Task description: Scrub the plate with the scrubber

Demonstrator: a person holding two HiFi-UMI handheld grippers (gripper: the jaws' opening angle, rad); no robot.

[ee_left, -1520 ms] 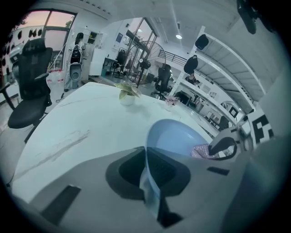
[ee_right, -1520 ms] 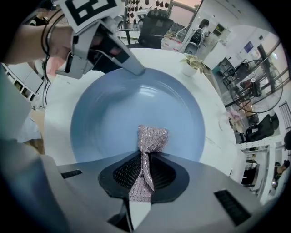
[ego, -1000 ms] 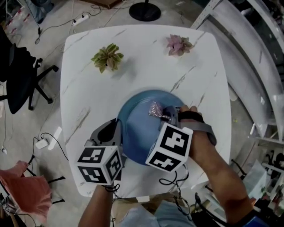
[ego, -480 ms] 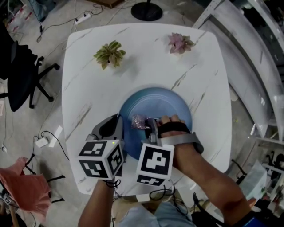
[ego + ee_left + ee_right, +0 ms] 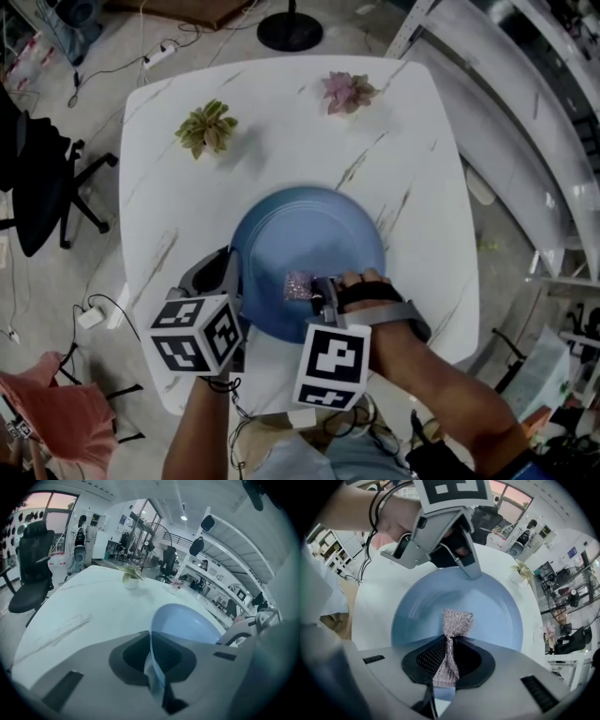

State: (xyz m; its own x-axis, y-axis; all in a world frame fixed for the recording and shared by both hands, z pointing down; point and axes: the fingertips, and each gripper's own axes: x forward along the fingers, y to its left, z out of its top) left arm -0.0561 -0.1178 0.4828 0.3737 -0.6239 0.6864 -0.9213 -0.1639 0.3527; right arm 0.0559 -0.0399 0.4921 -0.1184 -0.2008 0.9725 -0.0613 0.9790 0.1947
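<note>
Left tool (image 5: 229, 277) clamps the rim of the blue plate (image 5: 309, 230). Right tool (image 5: 320, 287) pinches the scrubber (image 5: 298, 284), which touches the plate's face.

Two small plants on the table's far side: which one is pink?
The right-hand plant, near the far right corner, is pink; the left-hand plant has green leaves.

White table (image 5: 281, 141), grey marble veining, rounded corners. Green-leaved potted plant (image 5: 206, 128) at far left of top. Pink-leaved potted plant (image 5: 347, 92) at far right, well apart. Black office chair (image 5: 42, 178) on floor at left. Round black stand base (image 5: 289, 33) beyond far edge. White power strip (image 5: 161, 53) near it. Reddish cloth (image 5: 47, 412) at lower left.
</note>
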